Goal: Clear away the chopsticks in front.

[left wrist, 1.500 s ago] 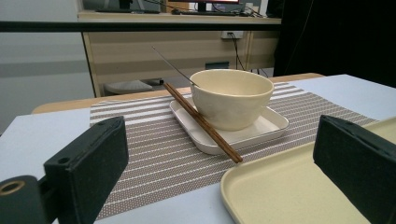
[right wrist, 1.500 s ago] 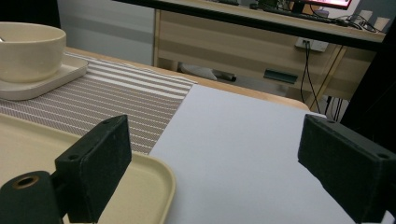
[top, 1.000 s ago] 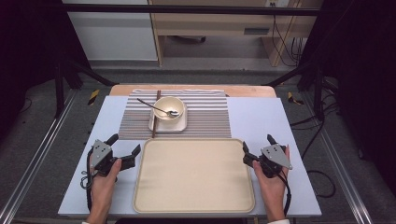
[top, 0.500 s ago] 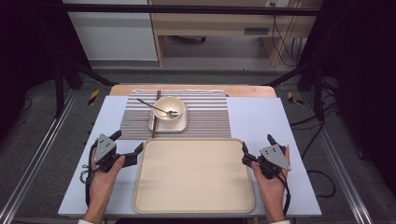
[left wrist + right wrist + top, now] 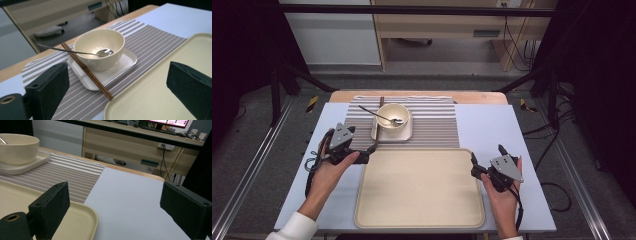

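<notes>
Your tray point(image 5: 419, 187) sits empty, its far edge just short of the small plate point(image 5: 392, 131). On that plate stands the bowl point(image 5: 392, 120), a chopstick point(image 5: 86, 70) running along the plate's left edge. Your left gripper point(image 5: 368, 150), jaws wide, faces it from nearby; your right gripper point(image 5: 473, 170), also wide, lies well off.
</notes>
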Available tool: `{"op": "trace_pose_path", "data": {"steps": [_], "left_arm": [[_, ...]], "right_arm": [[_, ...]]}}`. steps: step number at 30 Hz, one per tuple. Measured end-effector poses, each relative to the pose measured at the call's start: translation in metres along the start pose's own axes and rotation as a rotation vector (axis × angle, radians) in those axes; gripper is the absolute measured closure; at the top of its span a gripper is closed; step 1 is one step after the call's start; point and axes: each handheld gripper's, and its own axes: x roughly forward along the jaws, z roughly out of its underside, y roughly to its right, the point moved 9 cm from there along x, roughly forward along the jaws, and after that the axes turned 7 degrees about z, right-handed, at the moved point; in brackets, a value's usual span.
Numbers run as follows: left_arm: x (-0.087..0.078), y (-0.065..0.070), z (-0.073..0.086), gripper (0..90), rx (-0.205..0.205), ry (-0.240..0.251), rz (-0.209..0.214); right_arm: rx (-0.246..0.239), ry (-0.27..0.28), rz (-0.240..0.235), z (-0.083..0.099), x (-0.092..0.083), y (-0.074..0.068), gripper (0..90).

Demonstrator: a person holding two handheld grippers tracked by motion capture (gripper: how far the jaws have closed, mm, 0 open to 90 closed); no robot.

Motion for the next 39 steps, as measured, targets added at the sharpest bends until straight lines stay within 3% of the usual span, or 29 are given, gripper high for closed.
{"op": "trace_pose_path", "data": {"steps": [4,8,12,17,21,24,35,39], "left_arm": [[0.015,-0.001,0.001,4.8,0.018,-0.053,0.007],[0.033,-0.002,0.007,5.8,-0.001,-0.105,0.014],[0.039,-0.004,0.013,7.4,0.019,-0.166,0.008],[0.039,-0.007,0.010,10.8,-0.004,-0.171,-0.010],[0.038,-0.012,0.007,14.6,-0.054,-0.153,-0.016],[0.039,-0.014,0.005,15.6,-0.085,-0.136,0.004],[0.046,-0.021,0.010,21.7,-0.134,-0.154,-0.016],[0.048,-0.022,0.011,22.8,-0.130,-0.174,-0.018]], "right_arm": [[0.009,-0.006,0.015,0.000,0.000,0.005,8.7],[0.026,-0.010,0.022,0.001,-0.002,0.009,8.4],[0.031,-0.016,0.023,0.002,-0.002,0.009,8.7],[0.023,-0.013,0.023,0.000,-0.001,0.007,9.7],[0.000,-0.011,0.027,0.001,-0.001,0.006,11.2],[-0.001,-0.004,0.029,0.000,-0.001,0.006,12.6],[-0.002,-0.015,0.015,0.002,-0.001,0.004,13.2],[-0.007,-0.014,0.013,0.001,-0.001,0.003,12.2]]}}
